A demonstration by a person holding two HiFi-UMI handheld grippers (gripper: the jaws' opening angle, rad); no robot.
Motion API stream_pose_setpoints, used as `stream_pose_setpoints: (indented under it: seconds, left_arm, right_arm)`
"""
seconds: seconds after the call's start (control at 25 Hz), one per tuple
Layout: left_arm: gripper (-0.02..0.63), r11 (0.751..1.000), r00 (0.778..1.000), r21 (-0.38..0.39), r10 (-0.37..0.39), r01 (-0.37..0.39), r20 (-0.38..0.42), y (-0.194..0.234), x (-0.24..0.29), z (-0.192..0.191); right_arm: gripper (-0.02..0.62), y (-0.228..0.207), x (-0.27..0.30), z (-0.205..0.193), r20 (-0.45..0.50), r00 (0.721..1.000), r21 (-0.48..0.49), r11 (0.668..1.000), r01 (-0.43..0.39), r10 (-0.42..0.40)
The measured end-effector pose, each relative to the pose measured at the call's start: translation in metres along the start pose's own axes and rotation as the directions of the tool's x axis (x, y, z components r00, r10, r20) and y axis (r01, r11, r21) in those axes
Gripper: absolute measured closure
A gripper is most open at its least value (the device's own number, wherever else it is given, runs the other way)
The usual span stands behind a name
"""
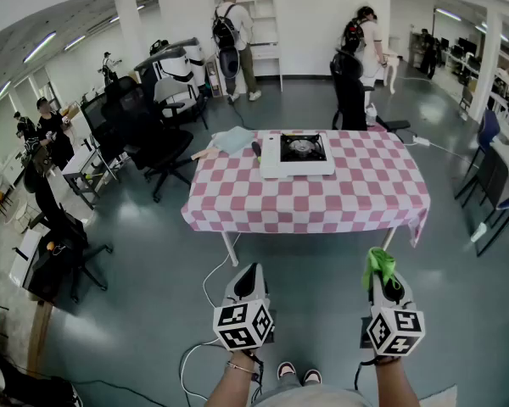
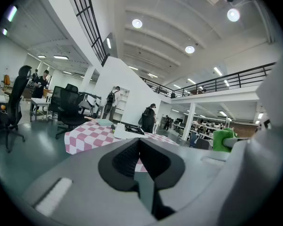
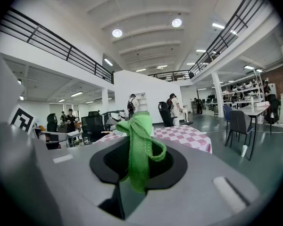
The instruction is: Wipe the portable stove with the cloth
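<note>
The right gripper (image 1: 385,288) has its jaws pinched on the green cloth (image 1: 378,264). The cloth sticks up out of the jaws in a small bunch with a loop at the top. The left gripper (image 1: 248,280) has its jaws pressed together, and there is nothing between them. Both grippers are held low in front of the person, well apart from the table (image 1: 356,197).

The portable stove (image 1: 297,153) sits on the far half of the pink and white checked table. It is white, with a dark burner in the middle. Nothing is touching it, so the wiping has not begun.

What could go wrong? The cloth is bunched up (not spread flat), so only a small bit may rub the stove. If the person rubs hard, the cloth may slip out of the jaws, or the loop may catch on the metal burner. The stove may also slide on the tablecloth, because nothing is holding it in place. A white cable (image 1: 208,282) lies on the floor near the person's feet, and a foot could catch on it on the way to the table.
</note>
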State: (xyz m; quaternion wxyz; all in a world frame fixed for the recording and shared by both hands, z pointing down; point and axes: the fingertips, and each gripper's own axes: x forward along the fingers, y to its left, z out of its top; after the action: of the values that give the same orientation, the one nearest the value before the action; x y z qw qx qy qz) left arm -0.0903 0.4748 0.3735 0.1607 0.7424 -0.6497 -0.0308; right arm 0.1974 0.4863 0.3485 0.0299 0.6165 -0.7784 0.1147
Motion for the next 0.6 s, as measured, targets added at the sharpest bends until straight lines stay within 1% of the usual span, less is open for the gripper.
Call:
stream_pose_setpoints:
  seconds: [0.12,0.32,0.6]
  left_arm:
    - [0.606,1.0,1.0,0.002,0.0,0.0,-0.001,0.0,-0.001,-0.001]
    - [0.606,1.0,1.0,0.017,-0.002,0.003,-0.008,0.004,0.0,0.001]
    - [0.606,0.999,1.0,0.035,0.016,-0.015,-0.026,0.03,0.004,0.004]
  right_arm:
    - [0.506,0.001,0.002,-0.005,-0.011,1.0,0.018,1.0,-0.017,0.017]
    - [0.505,0.003,0.012,-0.011,-0.033,0.999,0.052,0.999,-0.008,0.01]
    - [0.505,0.019,0.035,-0.017,-0.047,0.999,0.076,0.997,-0.003,0.007]
